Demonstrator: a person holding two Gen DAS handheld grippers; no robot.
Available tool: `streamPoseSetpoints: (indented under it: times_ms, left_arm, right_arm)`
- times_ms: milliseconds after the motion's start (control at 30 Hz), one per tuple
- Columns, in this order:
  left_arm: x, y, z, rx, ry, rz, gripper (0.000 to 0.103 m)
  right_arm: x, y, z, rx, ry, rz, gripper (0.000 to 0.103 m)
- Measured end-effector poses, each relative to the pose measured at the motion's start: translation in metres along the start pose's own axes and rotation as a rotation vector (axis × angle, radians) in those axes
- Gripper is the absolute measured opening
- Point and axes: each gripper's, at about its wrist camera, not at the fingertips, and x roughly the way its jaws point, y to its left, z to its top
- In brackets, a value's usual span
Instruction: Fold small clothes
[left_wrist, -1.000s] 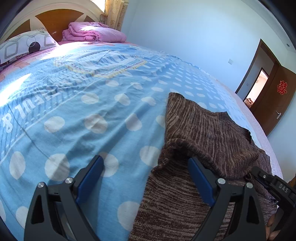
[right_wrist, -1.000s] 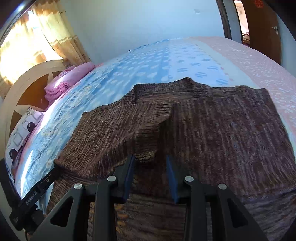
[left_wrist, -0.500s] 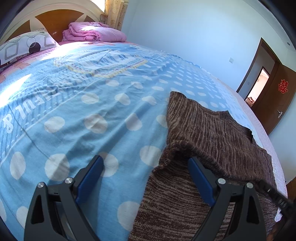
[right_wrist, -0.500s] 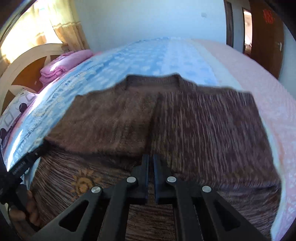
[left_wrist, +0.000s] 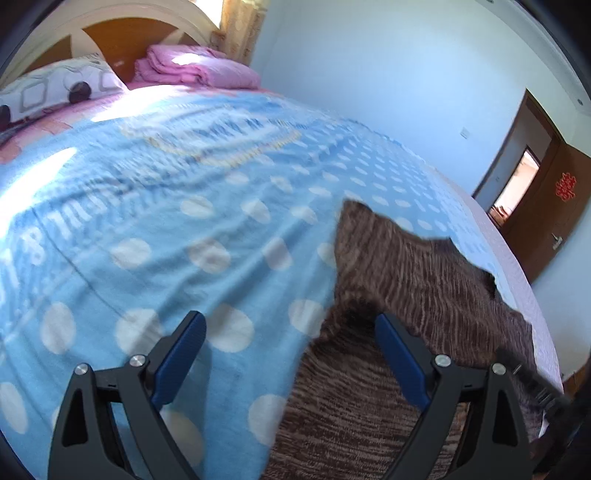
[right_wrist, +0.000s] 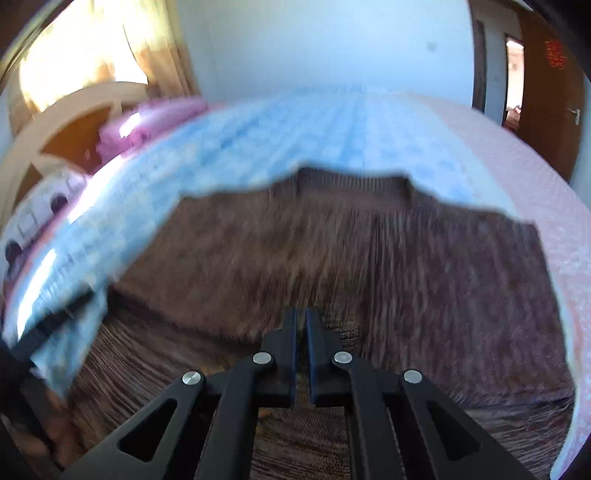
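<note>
A brown knitted sweater lies on the blue dotted bedspread. Its upper half is folded over and lifted. My right gripper is shut on the sweater's folded edge and holds it up; the view is blurred by motion. In the left wrist view the sweater lies to the right. My left gripper is open and empty, its right finger over the sweater's left edge, its left finger over the bedspread. The right gripper's tip shows at the lower right there.
A folded pink blanket and a patterned pillow lie by the wooden headboard. A curtain hangs by the window. A brown door stands open at the right. The bed's far edge is pink.
My right gripper has shut on the sweater's folded edge and lifted it forward over the sweater. My left gripper has stayed open and tilted slightly.
</note>
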Motion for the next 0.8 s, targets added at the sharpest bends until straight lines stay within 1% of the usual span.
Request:
streamPoseSetpoints:
  times_ms: [67, 133, 200, 267, 300, 333, 367, 400, 433, 467, 500, 533, 567, 633, 667, 700, 733, 767, 800]
  left_arm:
    - [-0.001, -0.006, 0.013, 0.036, -0.023, 0.034, 0.096]
    - [0.010, -0.017, 0.024, 0.102, -0.006, 0.068, 0.096]
    - [0.031, -0.026, 0.028, 0.153, 0.043, 0.111, 0.096]
    - [0.056, -0.026, 0.023, 0.174, 0.120, 0.194, 0.096]
    - [0.065, -0.024, 0.019, 0.175, 0.157, 0.213, 0.098]
    - [0.062, -0.024, 0.020, 0.169, 0.137, 0.207, 0.098]
    - [0.060, -0.025, 0.020, 0.176, 0.125, 0.227, 0.099]
    - [0.061, -0.025, 0.019, 0.193, 0.129, 0.249, 0.103]
    - [0.063, -0.026, 0.019, 0.202, 0.134, 0.251, 0.103]
    - [0.062, -0.025, 0.020, 0.196, 0.134, 0.244, 0.103]
    - [0.062, -0.023, 0.020, 0.195, 0.139, 0.236, 0.103]
    - [0.060, -0.021, 0.021, 0.201, 0.145, 0.215, 0.103]
    - [0.055, -0.019, 0.022, 0.206, 0.145, 0.200, 0.103]
    - [0.032, -0.009, 0.022, 0.219, 0.101, 0.148, 0.102]
    - [0.017, -0.004, 0.022, 0.229, 0.070, 0.125, 0.102]
    - [0.003, 0.002, 0.021, 0.242, 0.037, 0.092, 0.102]
    - [-0.014, 0.009, 0.019, 0.255, 0.001, 0.046, 0.102]
    - [-0.025, 0.014, 0.018, 0.267, -0.016, 0.010, 0.102]
    - [-0.038, 0.020, 0.016, 0.284, -0.027, -0.035, 0.102]
  right_arm:
    - [-0.002, -0.005, 0.000, 0.026, -0.004, 0.019, 0.007]
    - [0.000, -0.011, 0.000, 0.049, -0.003, 0.037, 0.008]
    - [0.000, -0.014, 0.001, 0.061, -0.006, 0.050, 0.008]
    - [-0.001, -0.015, -0.001, 0.063, -0.008, 0.053, 0.008]
    - [-0.001, -0.014, -0.001, 0.063, -0.009, 0.052, 0.008]
    - [0.000, -0.014, -0.001, 0.066, -0.008, 0.054, 0.008]
    - [-0.001, -0.013, -0.002, 0.062, -0.007, 0.048, 0.009]
    - [0.000, -0.012, -0.003, 0.058, -0.005, 0.044, 0.009]
    - [0.000, -0.011, -0.003, 0.055, -0.003, 0.040, 0.009]
    - [-0.002, -0.010, -0.001, 0.051, 0.003, 0.037, 0.009]
    - [-0.007, -0.011, -0.001, 0.049, 0.011, 0.020, 0.009]
    - [-0.020, -0.014, -0.002, 0.074, 0.001, -0.009, 0.010]
    - [-0.032, -0.019, -0.006, 0.097, -0.024, -0.015, 0.010]
    - [-0.071, -0.037, -0.021, 0.138, -0.100, 0.007, 0.014]
    - [-0.088, -0.045, -0.028, 0.144, -0.120, -0.007, 0.020]
    - [-0.108, -0.054, -0.038, 0.149, -0.142, -0.031, 0.029]
    - [-0.127, -0.063, -0.047, 0.154, -0.157, -0.050, 0.033]
    - [-0.145, -0.072, -0.056, 0.160, -0.168, -0.066, 0.037]
    - [-0.164, -0.081, -0.066, 0.169, -0.177, -0.084, 0.038]
